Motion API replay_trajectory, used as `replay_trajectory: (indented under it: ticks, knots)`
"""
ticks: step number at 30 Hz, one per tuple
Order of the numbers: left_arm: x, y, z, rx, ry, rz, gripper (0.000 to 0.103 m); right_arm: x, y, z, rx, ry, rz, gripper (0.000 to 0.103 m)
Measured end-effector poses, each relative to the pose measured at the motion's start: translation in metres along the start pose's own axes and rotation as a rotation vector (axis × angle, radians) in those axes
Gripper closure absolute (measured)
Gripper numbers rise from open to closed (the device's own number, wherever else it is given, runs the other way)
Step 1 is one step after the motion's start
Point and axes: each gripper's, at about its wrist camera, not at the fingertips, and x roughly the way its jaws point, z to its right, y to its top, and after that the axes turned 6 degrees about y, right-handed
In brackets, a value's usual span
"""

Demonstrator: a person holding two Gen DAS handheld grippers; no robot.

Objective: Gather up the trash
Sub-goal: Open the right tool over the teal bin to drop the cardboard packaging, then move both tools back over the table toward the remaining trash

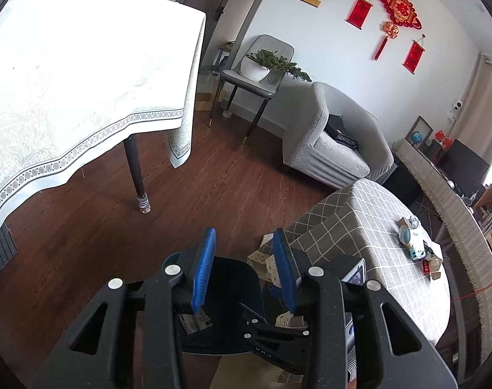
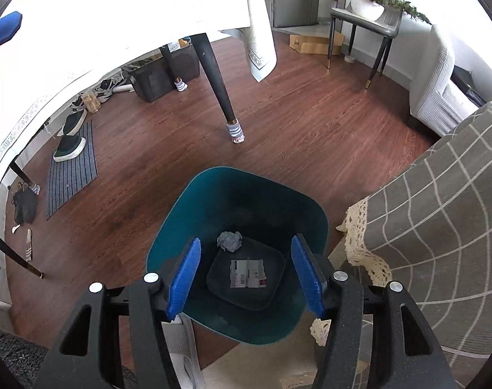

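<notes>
Claws first: the right claw [image 2: 246, 277] hangs spread and empty straight above the teal bin [image 2: 168, 223], where a crumpled paper ball [image 2: 229, 241] and a flat wrapper [image 2: 247, 274] already lie. The left claw [image 1: 244, 267], half-spread and empty, sits nearer the checked worktop [image 1: 359, 227], whose remaining trash pile [image 1: 414, 243] lies off to its right. Wooden floor [image 2: 310, 136] all round.

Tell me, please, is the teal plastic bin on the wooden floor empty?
No, the teal plastic bin holds a crumpled grey paper ball and a flat printed wrapper.
</notes>
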Motion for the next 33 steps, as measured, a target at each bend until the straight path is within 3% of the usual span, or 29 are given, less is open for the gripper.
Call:
replay_trajectory:
  ticks: [10,20,29,33]
  knots:
    - [-0.01,0.008,0.03,0.002,-0.027,0.064,0.064,-0.062,-0.003,0.006,-0.057,0.045,0.111,0.044]
    - [0.002,0.002,0.079,0.054,-0.053,0.06,0.063,-0.132,-0.015,0.037,-0.055,0.049,0.243,0.044]
    - [0.022,-0.008,0.127,0.124,-0.077,0.025,0.055,-0.181,-0.034,0.086,-0.014,-0.01,0.317,0.043]
    - [0.031,-0.014,0.148,0.155,-0.079,0.005,0.048,-0.197,-0.047,0.111,0.017,-0.052,0.338,0.036]
